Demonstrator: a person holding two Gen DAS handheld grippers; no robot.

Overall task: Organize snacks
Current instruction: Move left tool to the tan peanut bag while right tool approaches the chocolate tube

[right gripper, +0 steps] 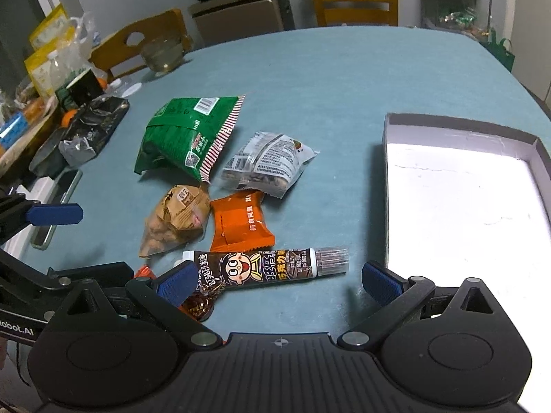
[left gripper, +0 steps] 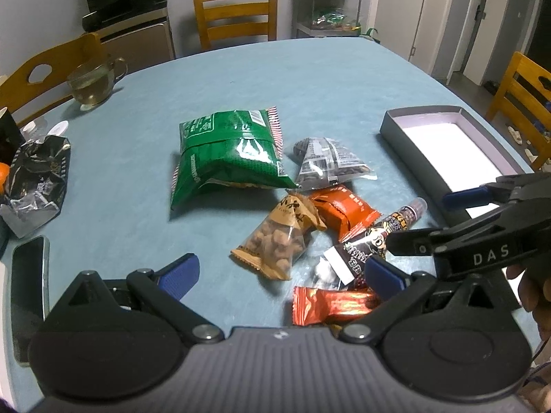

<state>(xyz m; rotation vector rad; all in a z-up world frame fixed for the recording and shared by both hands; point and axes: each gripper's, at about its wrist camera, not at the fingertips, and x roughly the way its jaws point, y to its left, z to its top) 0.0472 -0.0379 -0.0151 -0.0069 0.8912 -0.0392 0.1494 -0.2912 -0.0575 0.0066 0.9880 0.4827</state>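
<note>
Snacks (right gripper: 206, 186) lie beside the box (right gripper: 389, 186), phone (left gripper: 27, 296) nearby; both tools (left gripper: 282, 272) (right gripper: 275, 278) spread, ungripping.

Green bag (right gripper: 186, 137) with red-white striped edge, orange packet (right gripper: 239, 222), teal tablecloth (right gripper: 327, 79)

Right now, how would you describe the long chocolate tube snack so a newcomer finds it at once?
Start at the open grey box on the blue tablecloth, then look left to the snack pile. The chocolate tube lies flat at the pile's near edge, just below the orange packet. It alone is long and narrow, dark brown, with a cartoon face.
</note>
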